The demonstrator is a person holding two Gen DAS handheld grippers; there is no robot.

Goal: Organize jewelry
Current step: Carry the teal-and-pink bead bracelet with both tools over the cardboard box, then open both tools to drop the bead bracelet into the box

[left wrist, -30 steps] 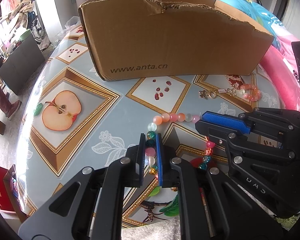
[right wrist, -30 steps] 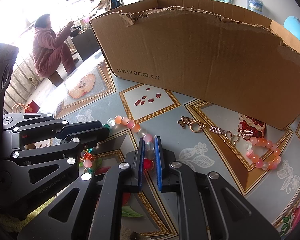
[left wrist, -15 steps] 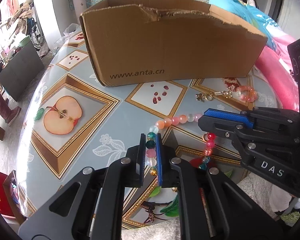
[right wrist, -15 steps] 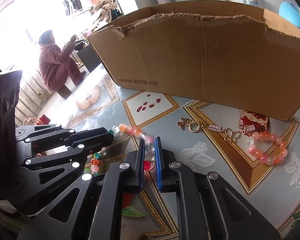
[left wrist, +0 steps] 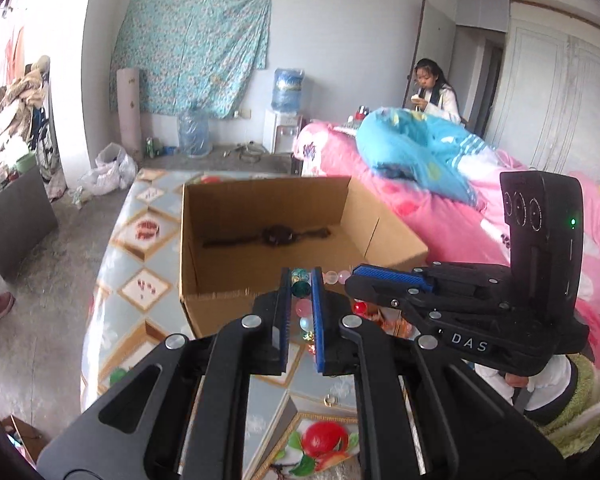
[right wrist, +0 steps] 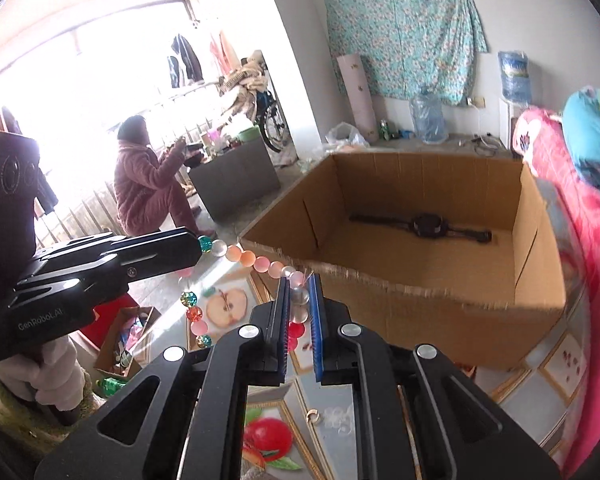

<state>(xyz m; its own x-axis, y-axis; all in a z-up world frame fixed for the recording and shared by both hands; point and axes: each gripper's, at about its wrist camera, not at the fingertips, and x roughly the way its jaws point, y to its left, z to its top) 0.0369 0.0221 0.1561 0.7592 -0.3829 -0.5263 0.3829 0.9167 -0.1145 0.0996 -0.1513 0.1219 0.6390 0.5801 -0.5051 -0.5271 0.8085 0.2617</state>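
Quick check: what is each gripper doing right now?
Left gripper: shut on the multicoloured glass-bead necklace.
Right gripper: shut on the same necklace.

You see bright daylight; the window (right wrist: 80,60) glares white, edges bend w/ dark corners, box rim (right wrist: 400,280) looks blurry.

The necklace (right wrist: 260,266) is a string of round beads: pale pink, peach, clear white, teal and red, some glittery. It hangs in the air above the table, just near of the box's (right wrist: 420,292) near wall, stretched in a shallow sag between two pinched points, with a loop of red, pink and teal beads (right wrist: 194,320) dangling below on the left. The box is open-topped brown cardboard with a ragged, torn near edge, standing upright on the table. On its floor, toward the far wall, lies a dark watch-like piece (left wrist: 276,235), strap spread out flat left to right.
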